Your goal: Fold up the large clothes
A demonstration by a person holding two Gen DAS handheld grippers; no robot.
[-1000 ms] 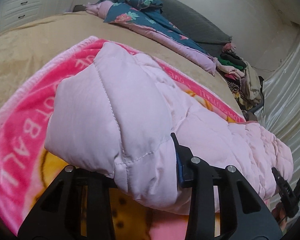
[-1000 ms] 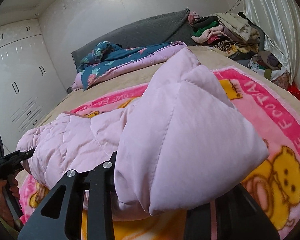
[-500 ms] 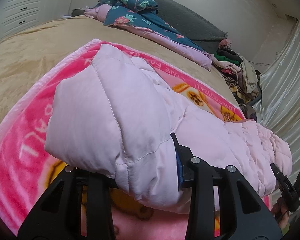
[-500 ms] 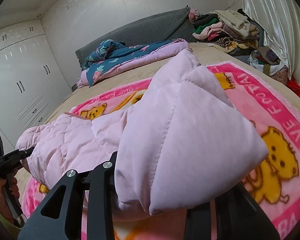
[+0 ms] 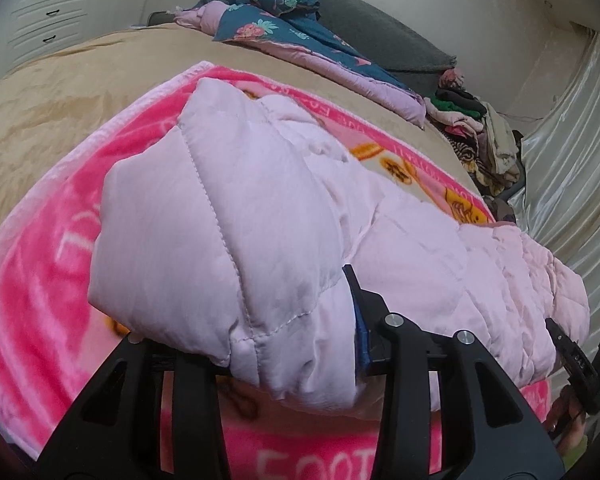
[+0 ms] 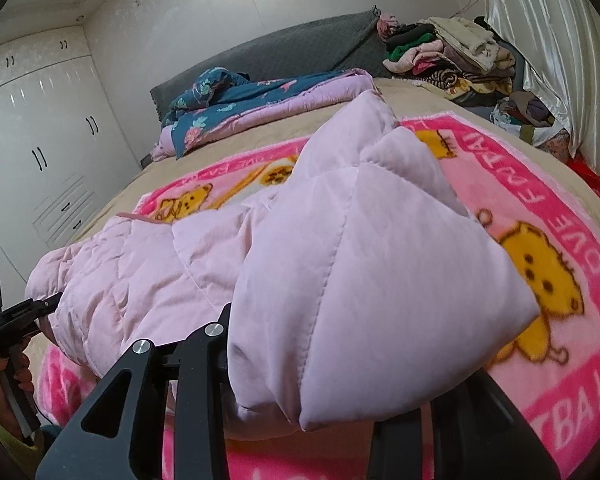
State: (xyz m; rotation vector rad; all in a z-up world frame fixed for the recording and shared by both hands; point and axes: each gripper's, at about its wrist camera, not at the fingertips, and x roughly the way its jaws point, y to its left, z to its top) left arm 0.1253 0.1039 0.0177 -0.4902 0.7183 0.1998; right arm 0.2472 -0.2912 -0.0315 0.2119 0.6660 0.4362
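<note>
A pale pink quilted jacket (image 5: 260, 216) is held up over a pink bear-print blanket (image 5: 40, 264) on the bed. My left gripper (image 5: 284, 344) is shut on one end of the jacket, with padding bulging over its fingers. My right gripper (image 6: 312, 364) is shut on the other end of the jacket (image 6: 340, 272), above the blanket (image 6: 560, 240). The jacket spans between the two grippers. Each gripper shows at the edge of the other's view: the right one (image 5: 580, 364), the left one (image 6: 16, 316). Fingertips are hidden by fabric.
A tan bedspread (image 5: 60, 92) covers the bed. A blue floral and lilac quilt (image 6: 260, 100) lies by the grey headboard (image 6: 292, 52). A pile of clothes (image 6: 448, 56) sits by the curtain (image 6: 560, 40). White wardrobes (image 6: 40, 128) stand at the left.
Both grippers have pulled back toward the near edge of the bed with the jacket; more of the blanket shows beyond it. The grips have not changed.
</note>
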